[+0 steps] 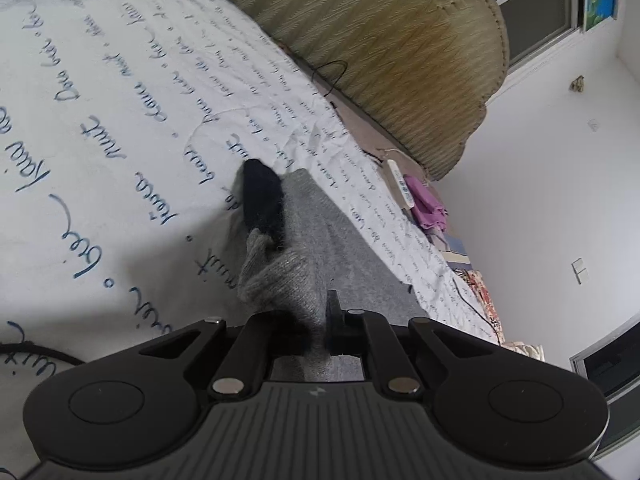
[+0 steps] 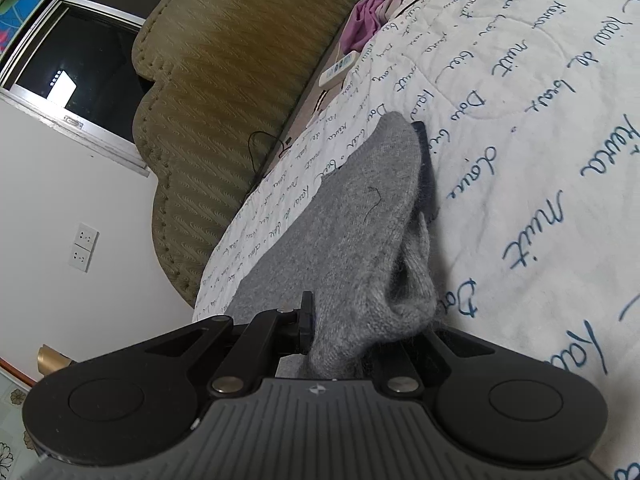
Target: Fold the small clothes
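Observation:
A grey knit garment (image 1: 304, 248) lies on a white quilt with blue script (image 1: 100, 140). My left gripper (image 1: 316, 320) is shut on a bunched fold of the grey knit; a black fingertip (image 1: 262, 200) pokes out beyond the fabric. In the right wrist view the same grey knit garment (image 2: 352, 220) drapes over my right gripper (image 2: 340, 340), which is shut on its edge; a black fingertip (image 2: 425, 168) shows past the cloth. Both grippers hold the cloth slightly raised off the quilt (image 2: 540, 120).
An olive padded headboard (image 1: 380, 52) runs along the bed's far side. A white remote (image 1: 400, 184) and a purple cloth (image 1: 428, 204) lie near the bed edge, also in the right wrist view (image 2: 338, 70). A thin black cable (image 1: 332, 74) lies by the headboard. White walls beyond.

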The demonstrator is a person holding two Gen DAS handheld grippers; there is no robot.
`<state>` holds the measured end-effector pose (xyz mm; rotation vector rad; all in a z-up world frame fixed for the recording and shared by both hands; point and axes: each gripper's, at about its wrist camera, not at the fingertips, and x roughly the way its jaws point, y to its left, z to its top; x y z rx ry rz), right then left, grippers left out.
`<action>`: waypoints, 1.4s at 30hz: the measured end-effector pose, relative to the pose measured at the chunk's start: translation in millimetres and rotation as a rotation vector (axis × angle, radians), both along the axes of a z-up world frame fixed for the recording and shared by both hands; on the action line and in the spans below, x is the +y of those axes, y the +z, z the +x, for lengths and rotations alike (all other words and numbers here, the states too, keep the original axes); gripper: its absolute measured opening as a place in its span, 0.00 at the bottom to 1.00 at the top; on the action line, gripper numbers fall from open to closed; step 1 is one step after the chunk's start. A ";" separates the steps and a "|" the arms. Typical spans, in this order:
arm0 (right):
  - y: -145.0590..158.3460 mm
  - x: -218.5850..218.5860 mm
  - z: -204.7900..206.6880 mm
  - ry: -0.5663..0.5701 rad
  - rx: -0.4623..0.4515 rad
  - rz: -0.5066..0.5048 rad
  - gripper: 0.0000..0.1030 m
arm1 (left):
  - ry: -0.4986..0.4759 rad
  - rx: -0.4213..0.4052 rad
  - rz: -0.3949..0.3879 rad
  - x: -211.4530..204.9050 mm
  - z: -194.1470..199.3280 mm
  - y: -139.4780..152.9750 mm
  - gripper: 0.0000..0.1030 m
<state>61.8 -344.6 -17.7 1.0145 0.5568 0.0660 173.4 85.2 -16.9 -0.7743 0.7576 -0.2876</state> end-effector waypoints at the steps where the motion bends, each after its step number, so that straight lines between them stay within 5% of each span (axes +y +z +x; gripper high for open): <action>1: -2.1 -0.8 -1.3 -0.010 -0.002 0.010 0.10 | -0.002 0.006 0.000 -0.4 0.9 -3.6 0.06; 5: -17.3 -6.6 -1.9 -0.046 0.023 0.055 0.22 | 0.003 0.062 -0.005 -1.1 4.0 -23.0 0.07; 7: -24.1 -9.2 -2.5 -0.049 0.042 0.058 0.45 | 0.028 0.098 -0.019 1.5 3.5 -32.5 0.10; 8: -26.9 -10.7 -4.7 -0.062 0.046 0.066 0.47 | 0.035 0.117 -0.027 3.3 4.0 -36.7 0.12; 9: -29.1 -12.5 -6.9 -0.076 0.049 0.074 0.46 | 0.043 0.130 -0.034 5.0 4.0 -40.1 0.12; 12: -36.8 -18.7 -11.4 -0.100 0.053 0.109 0.10 | 0.038 0.135 -0.027 5.2 2.3 -44.7 0.08; 30: 16.0 -7.2 -59.1 -0.033 -0.066 0.047 0.09 | -0.084 -0.011 -0.077 26.4 -47.2 34.1 0.04; 36: 12.6 10.4 -123.0 0.006 -0.033 0.099 0.09 | -0.112 0.036 -0.051 51.4 -93.6 27.1 0.04; 42: -17.5 23.0 -159.6 -0.005 0.072 0.118 0.09 | -0.085 0.152 0.009 64.5 -115.4 -14.5 0.04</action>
